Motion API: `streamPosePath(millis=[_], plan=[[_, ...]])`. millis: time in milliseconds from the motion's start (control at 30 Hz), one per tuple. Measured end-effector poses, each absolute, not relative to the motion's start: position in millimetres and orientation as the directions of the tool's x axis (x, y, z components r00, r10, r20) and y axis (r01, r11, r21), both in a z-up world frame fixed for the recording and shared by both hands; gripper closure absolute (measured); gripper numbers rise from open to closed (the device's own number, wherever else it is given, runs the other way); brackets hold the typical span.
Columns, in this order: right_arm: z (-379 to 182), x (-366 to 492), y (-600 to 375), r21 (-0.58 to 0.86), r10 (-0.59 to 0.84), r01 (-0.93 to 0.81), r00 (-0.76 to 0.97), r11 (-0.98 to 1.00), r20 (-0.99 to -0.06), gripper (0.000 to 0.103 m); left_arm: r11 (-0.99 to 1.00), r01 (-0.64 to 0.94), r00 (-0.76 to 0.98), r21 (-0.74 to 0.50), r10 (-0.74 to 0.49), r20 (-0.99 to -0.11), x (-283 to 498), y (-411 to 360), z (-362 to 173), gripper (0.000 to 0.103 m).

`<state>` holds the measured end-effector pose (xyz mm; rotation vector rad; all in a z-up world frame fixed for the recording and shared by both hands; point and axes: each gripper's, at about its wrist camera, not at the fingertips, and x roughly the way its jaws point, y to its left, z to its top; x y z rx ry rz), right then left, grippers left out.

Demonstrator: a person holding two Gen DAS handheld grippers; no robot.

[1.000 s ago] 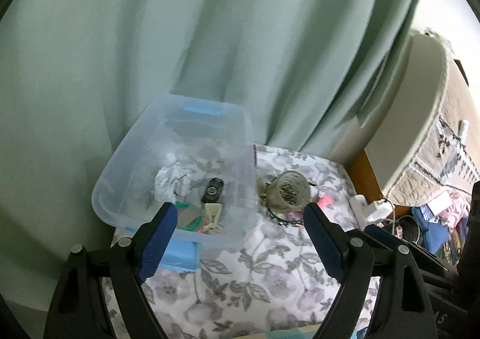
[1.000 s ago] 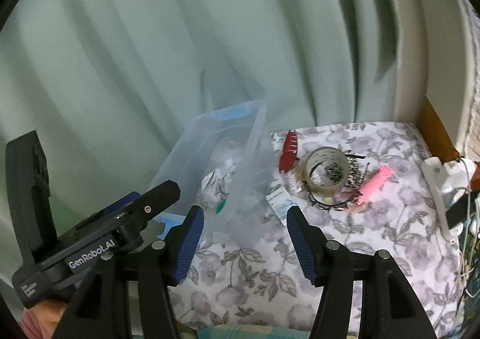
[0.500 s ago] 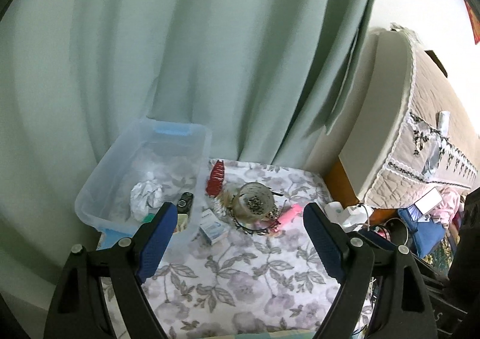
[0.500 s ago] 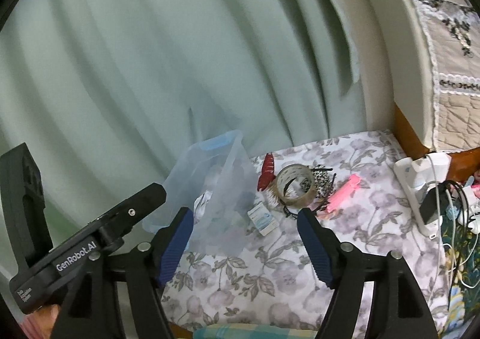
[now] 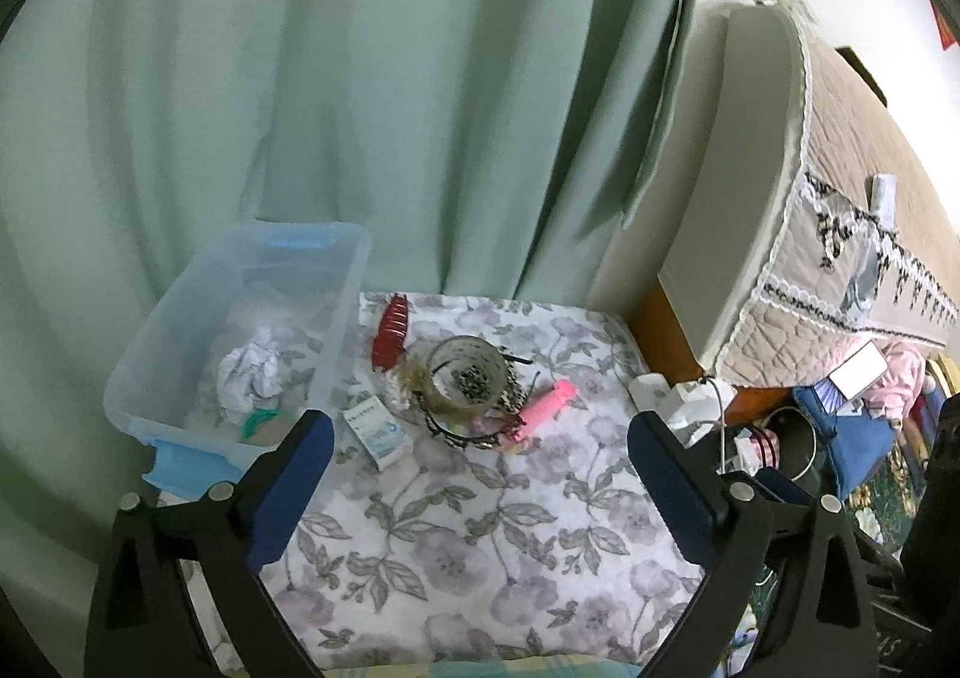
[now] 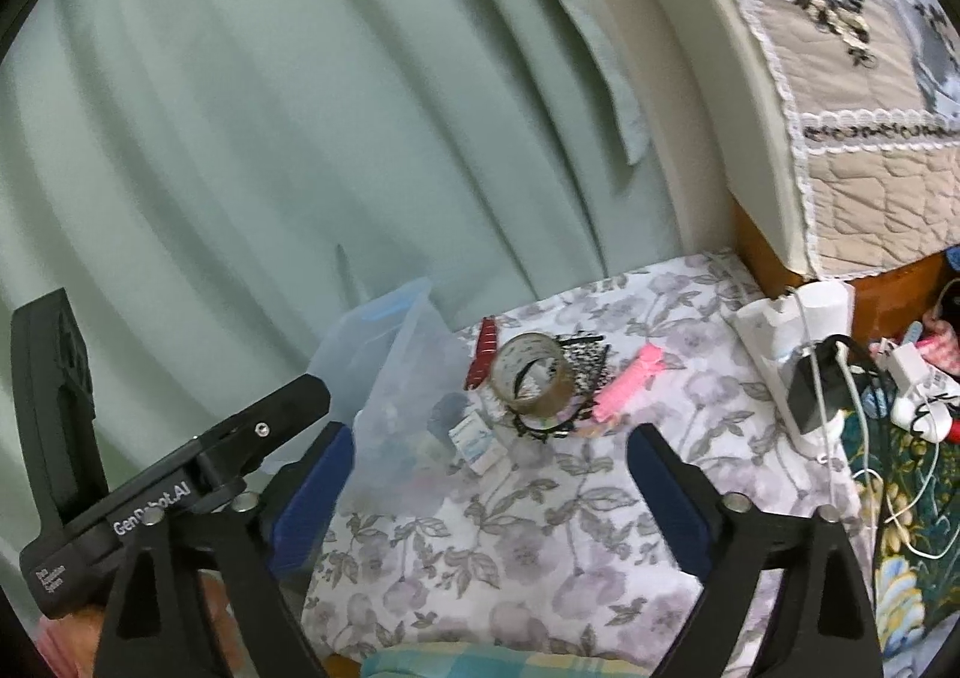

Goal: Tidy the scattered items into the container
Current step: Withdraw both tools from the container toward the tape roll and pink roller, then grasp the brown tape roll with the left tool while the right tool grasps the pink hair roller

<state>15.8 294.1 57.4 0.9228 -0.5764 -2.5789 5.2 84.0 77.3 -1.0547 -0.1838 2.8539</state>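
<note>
A clear plastic bin with blue handles stands at the left of the floral-covered table. It holds crumpled white paper and a green item. Right of the bin lie a red hair claw, a tape roll, a pink item, a small white-and-blue box and black hair accessories. My left gripper hangs short of this pile, its jaws opening with nothing between them. My right gripper also faces the tape roll and box, jaws opening and empty.
A green curtain hangs right behind the table. A padded headboard and quilted bed border the right side. A white power strip with chargers and cables sits at the table's right edge. The left gripper's body shows low left in the right wrist view.
Both grippers have drawn back and to the right, so the bin and the pile look smaller and further left. The right jaws have spread much wider, the left ones slightly.
</note>
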Motion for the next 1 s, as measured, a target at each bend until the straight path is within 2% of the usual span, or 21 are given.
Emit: streamPosePath(millis=[267,600,800,1000], plan=[[43,5,307,0.469,-0.416,0.149,-0.731,-0.871,-0.541,0.0,-0.991,-0.057,-0.731,-0.122,0.124,-0.671,-12,95,56,0.0],[5,-20,309,0.441,-0.391,0.112,-0.685,-0.89,-0.614,0.0,-0.992,-0.072,-0.686,-0.107,0.127,-0.717,-42,101,16,0.0],[-2,-33,311,0.399,-0.328,0.089,-0.741,-0.913,-0.586,0.0,-0.985,-0.105,-0.713,-0.134,0.169,-0.681,-63,104,3,0.0],[-23,-62,309,0.399,-0.333,0.08,-0.709,-0.914,-0.621,0.0,-0.983,-0.139,-0.667,-0.118,0.181,-0.722,-95,108,-18,0.0]])
